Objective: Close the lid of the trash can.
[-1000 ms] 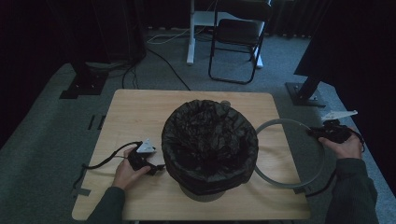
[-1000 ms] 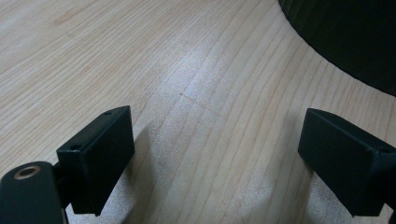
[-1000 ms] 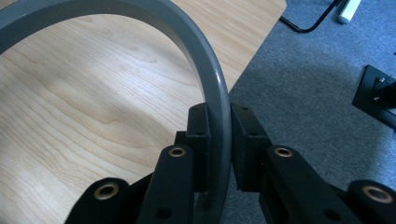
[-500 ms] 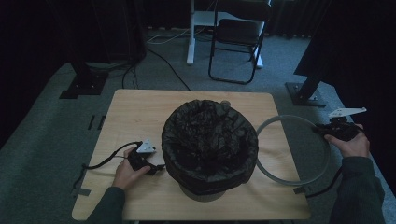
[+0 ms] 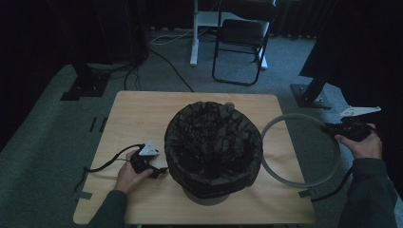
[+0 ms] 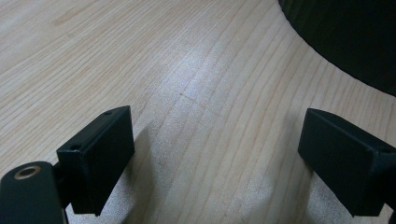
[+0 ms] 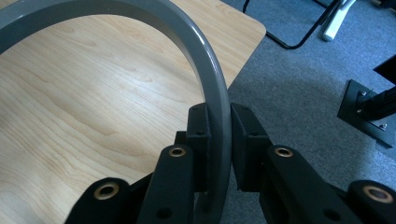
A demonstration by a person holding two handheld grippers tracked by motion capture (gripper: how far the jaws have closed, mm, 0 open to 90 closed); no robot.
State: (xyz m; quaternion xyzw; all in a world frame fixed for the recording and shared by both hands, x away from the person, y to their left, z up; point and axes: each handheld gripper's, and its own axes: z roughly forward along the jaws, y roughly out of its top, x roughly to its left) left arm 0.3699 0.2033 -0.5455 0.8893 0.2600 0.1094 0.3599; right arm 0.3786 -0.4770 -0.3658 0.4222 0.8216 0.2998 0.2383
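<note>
Right gripper (image 5: 343,128) sits at the right edge of the high view, off the bench's (image 5: 138,118) right side; its fingers (image 7: 200,135) are clenched on the grey ring (image 5: 332,142), one finger inside the hoop and one outside, rim pinched between them. In the right gripper view the ring (image 7: 196,51) rises from between the fingers and arcs up and over to the upper left of the frame. Ring lies nearly flat, its left part over the bench's right edge, its right part overhanging the grey carpet (image 5: 43,142); the grasp point is on the far right of the hoop. Being round, it has no long axis; its opening faces up. Left gripper (image 5: 151,165) rests on the bench at lower left of the high view, fingers (image 6: 98,154) released and wide apart with bare wood between them. Between the two grippers stands the bin with a black bag liner (image 5: 214,147), centre of frame, its rim just left of the ring; whether they touch, cannot tell. A folding chair (image 5: 242,42) stands beyond the bench at top centre.
</note>
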